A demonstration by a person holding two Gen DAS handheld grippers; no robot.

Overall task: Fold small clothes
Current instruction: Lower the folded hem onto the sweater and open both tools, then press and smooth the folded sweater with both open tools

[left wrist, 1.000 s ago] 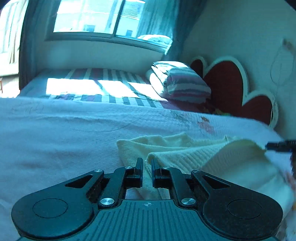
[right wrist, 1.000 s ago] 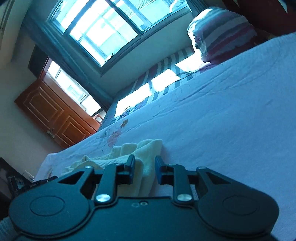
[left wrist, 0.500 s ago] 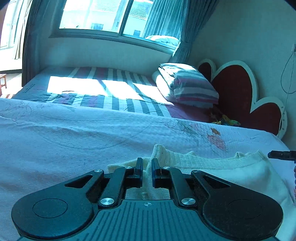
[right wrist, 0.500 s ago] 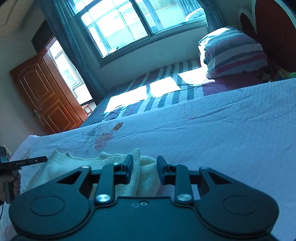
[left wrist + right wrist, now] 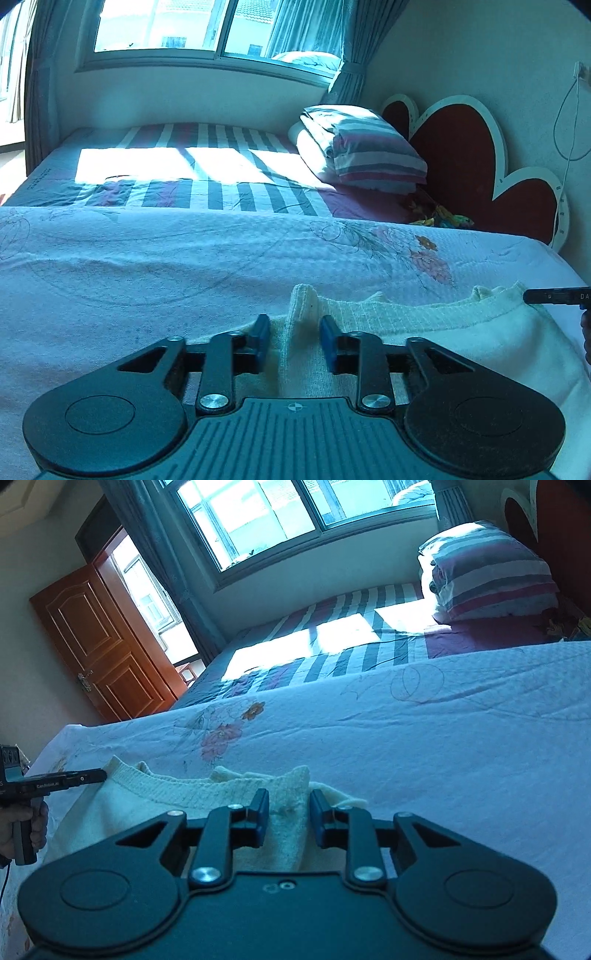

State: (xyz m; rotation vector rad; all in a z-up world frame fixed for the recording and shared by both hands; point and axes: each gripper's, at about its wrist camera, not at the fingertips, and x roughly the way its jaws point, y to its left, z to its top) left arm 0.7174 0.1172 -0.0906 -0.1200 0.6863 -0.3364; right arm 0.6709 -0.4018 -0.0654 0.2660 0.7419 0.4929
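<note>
A small cream knit garment lies on the bed cover, one half folded over. My left gripper is open, its fingers either side of a raised corner of the garment. My right gripper is open too, its fingers astride the opposite corner of the same garment. Each gripper's tip shows in the other's view: the right one in the left wrist view, the left one in the right wrist view. The garment is slack between them.
A folded striped quilt sits at the far side by the red heart-shaped headboard. A striped sheet lies under the window. A wooden door stands at the left of the right wrist view.
Both grippers have lowered the garment's edge onto the bed and opened, letting go of the corners. The lifted fold now lies flat.
</note>
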